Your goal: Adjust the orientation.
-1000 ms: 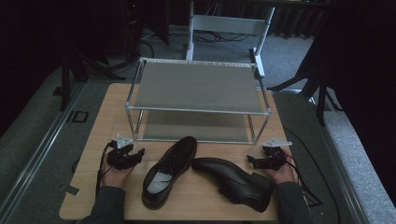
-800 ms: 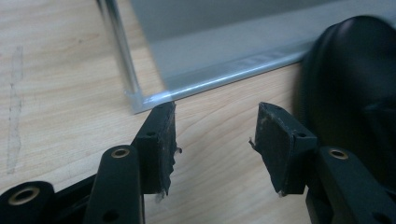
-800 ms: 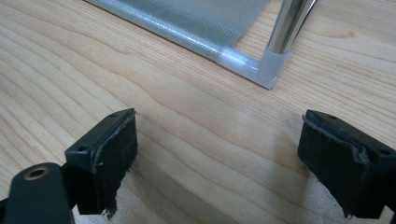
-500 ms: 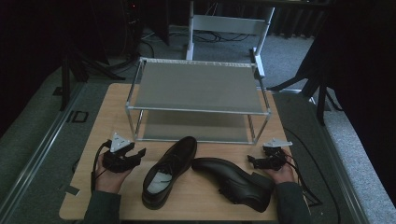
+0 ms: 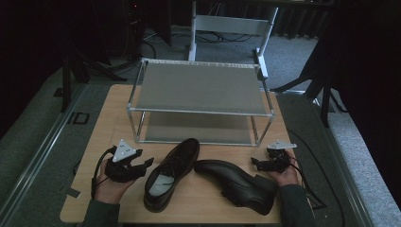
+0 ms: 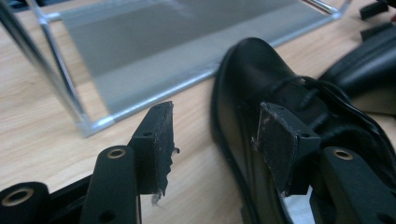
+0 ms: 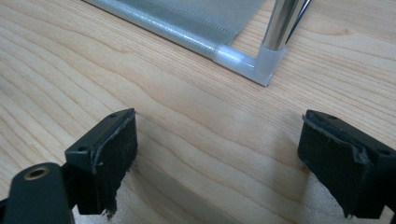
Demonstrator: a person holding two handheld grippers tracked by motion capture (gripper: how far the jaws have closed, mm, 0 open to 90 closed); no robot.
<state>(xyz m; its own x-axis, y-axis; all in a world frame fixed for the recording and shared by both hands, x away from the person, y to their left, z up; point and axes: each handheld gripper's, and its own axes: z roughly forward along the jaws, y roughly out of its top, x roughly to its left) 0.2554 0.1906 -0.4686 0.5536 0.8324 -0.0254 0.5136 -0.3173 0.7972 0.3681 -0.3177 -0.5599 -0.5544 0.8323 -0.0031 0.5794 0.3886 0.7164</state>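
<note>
Across the far half of the surface [image 5: 104, 127] stands a two-tier metal shoe rack [image 5: 201, 90], both shelves bare, its front rail running parallel to the near edge. In front of it, toward the near edge, lie two black leather shoes. The left shoe [image 5: 170, 172] sits upright with its toe pointing at the rack's lower shelf and its heel close to the near edge; the right shoe [image 5: 236, 182] lies crosswise, toe toward the middle, nearly touching the first shoe, heel toward the near right corner.

We judge the work to be at its opening step: reaching for a shoe, nothing lifted yet. Our left gripper [image 5: 142, 165] rests near the near left corner, just beside the left shoe, jaws spread wide and holding nothing; in the left gripper view [image 6: 212, 140] one jaw stands over the shoe's opening and the other over bare wood, so the shoe's side wall lies between them. Our right gripper [image 5: 257, 163] sits by the right edge near the right shoe's heel, also wide and empty, facing bare wood and the rack's front right foot [image 7: 266, 65].

Next, we think, the left gripper should sink over that side wall, close firmly, then lift the shoe toward a shelf.
</note>
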